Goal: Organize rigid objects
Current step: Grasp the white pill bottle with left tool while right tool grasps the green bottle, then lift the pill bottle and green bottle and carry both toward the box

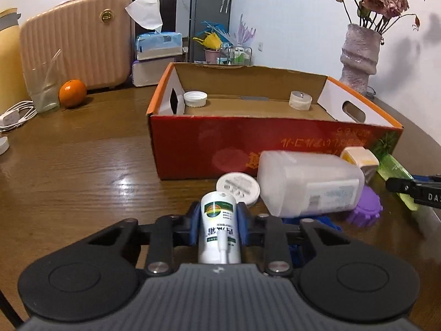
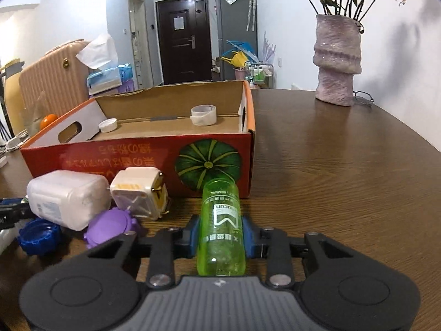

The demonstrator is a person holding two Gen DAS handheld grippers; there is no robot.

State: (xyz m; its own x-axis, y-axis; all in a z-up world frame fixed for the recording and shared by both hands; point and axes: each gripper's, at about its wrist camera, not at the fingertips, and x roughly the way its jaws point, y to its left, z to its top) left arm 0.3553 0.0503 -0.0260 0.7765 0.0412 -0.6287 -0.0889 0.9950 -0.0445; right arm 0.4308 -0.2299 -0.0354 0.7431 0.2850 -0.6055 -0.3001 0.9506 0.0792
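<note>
- the left gripper (image 1: 219, 220) is clenched on a small white bottle (image 1: 219, 231) with a green and orange label; its blue pads (image 1: 242, 223) press both sides of the bottle, which lies along the fingers, base pointing toward the box.
- the right gripper (image 2: 221, 227) grasps a translucent green bottle (image 2: 221, 229), blue pads tight against its sides; the bottle's far end lies close to the front wall of the red cardboard box (image 2: 137, 162).
- both bottles are low over the brown wooden table (image 2: 344, 179), in front of the box; whether they touch the table i cannot tell.
- inside the open box sit a white screw cap (image 1: 195, 99) near the left wall and a roll of clear tape (image 1: 300, 99) near the right wall.
- in front of the box, between the two grippers, lie a cloudy white plastic jar on its side (image 1: 308, 182), a round white lid (image 1: 237, 187), a purple lid (image 2: 110, 227), a blue lid (image 2: 40, 235) and a cream cube-shaped item (image 2: 137, 193) just beside the jar.
- an orange (image 1: 72, 93) lies well to the left; a lilac vase of dried roses (image 2: 337, 60) stands at the far right.
</note>
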